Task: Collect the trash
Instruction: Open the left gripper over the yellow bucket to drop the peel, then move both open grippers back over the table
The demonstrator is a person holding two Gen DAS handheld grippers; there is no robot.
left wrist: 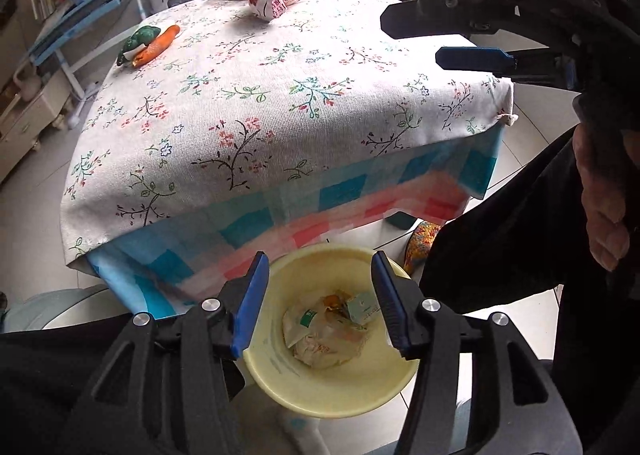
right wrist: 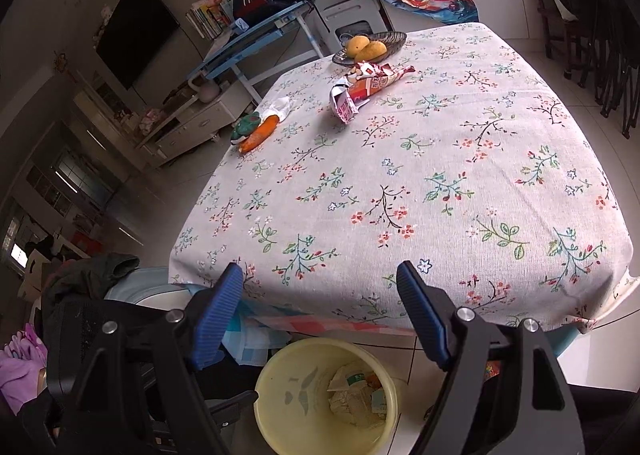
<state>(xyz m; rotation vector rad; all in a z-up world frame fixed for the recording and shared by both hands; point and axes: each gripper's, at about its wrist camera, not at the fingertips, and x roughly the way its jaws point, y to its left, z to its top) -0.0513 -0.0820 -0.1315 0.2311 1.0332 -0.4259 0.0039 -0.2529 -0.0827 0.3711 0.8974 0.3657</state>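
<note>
From the left wrist view, the left gripper (left wrist: 320, 303) hangs right over the yellow bin (left wrist: 332, 387) on the floor, jaws spread wide with nothing between them. Crumpled wrappers (left wrist: 328, 331) lie in the bottom of the bin, so some of the trash looks to be dealt with (I'd judge a drop has just finished, or the hand is simply waiting there). The right gripper (left wrist: 416, 39) shows at the upper right above the near corner of the tabletop (left wrist: 280, 115), also open and empty. Far across the cloth lies a crumpled red-and-white packet (left wrist: 272, 1), with a carrot (left wrist: 158, 45) and a green thing beside it off to the left.

From the right wrist view, the right gripper (right wrist: 320, 315) is parted and empty at the near table edge, the bin (right wrist: 280, 387) below it. The packet (right wrist: 360, 91) sits well away near the far side, just in front of a fruit dish (right wrist: 384, 40).

So the step in hand seems to be fetching the next piece. That calls for a long reach across the tabletop, then closing on the loose, crinkly packet without nudging the dish.
</note>
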